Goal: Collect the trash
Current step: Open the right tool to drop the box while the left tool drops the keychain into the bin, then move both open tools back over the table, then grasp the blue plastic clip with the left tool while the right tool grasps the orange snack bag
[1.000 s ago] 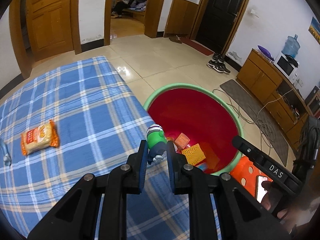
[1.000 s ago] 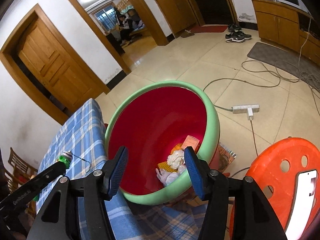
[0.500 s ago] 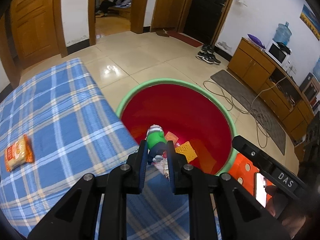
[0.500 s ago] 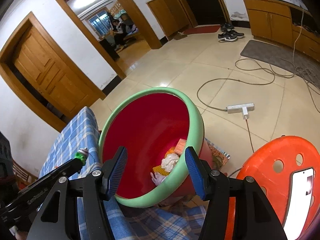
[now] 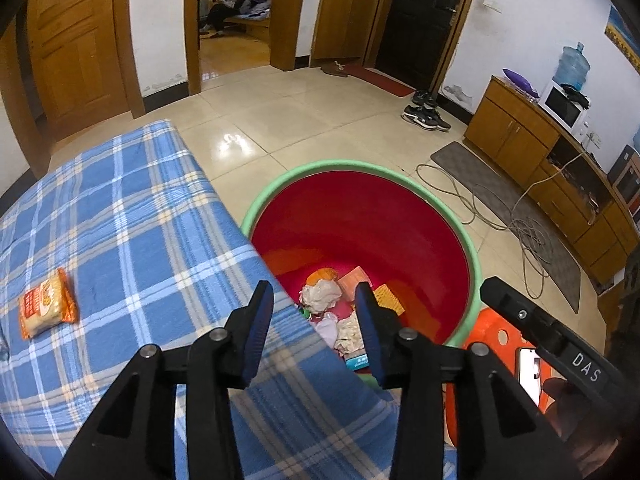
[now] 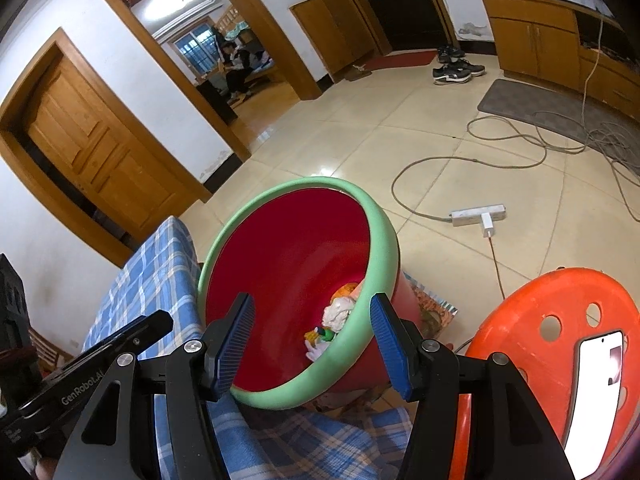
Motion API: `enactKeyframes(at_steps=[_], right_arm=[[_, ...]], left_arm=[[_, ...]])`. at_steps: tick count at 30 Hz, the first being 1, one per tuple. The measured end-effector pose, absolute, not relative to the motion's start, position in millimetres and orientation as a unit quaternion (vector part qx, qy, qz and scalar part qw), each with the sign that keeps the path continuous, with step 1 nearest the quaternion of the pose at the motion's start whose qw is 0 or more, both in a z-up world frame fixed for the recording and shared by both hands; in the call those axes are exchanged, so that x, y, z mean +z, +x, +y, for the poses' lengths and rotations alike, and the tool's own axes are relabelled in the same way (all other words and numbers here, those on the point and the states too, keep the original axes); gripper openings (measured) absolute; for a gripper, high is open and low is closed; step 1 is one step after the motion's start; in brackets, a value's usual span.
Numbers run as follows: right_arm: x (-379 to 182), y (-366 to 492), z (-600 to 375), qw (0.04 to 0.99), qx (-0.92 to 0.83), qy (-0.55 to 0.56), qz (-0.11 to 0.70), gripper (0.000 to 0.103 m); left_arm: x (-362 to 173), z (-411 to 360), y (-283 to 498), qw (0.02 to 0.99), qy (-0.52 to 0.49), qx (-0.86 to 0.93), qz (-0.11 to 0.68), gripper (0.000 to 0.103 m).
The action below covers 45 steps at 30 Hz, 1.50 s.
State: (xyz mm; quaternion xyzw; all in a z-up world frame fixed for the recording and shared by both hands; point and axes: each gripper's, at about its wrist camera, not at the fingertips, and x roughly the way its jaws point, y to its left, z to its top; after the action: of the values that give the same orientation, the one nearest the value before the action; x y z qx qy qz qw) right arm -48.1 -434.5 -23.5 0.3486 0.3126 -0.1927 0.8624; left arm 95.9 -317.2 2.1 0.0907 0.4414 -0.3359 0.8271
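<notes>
Red bin [image 5: 360, 216] holds tissue wads [image 5: 322, 294], small green bottle [image 6: 327, 334], wrappers; left gripper [image 5: 314, 316] jaws opening, nothing between; right gripper [image 6: 310, 338] spread, empty.

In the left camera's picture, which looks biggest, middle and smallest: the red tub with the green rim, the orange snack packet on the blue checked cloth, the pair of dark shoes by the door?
As they look:
1. Red tub with green rim
2. Orange snack packet
3. Pair of dark shoes; they stand much farther off, so the last two places are unsure.
</notes>
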Motion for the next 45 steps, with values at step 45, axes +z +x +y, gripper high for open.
enactKeyframes(at_steps=[45], right_arm=[[11.2,3.4,-303.9,0.887,-0.120,0.264,0.359,0.075]], left_arm=[[3.2,-46.2,169.9,0.897,-0.017,-0.086,0.434,0.045]])
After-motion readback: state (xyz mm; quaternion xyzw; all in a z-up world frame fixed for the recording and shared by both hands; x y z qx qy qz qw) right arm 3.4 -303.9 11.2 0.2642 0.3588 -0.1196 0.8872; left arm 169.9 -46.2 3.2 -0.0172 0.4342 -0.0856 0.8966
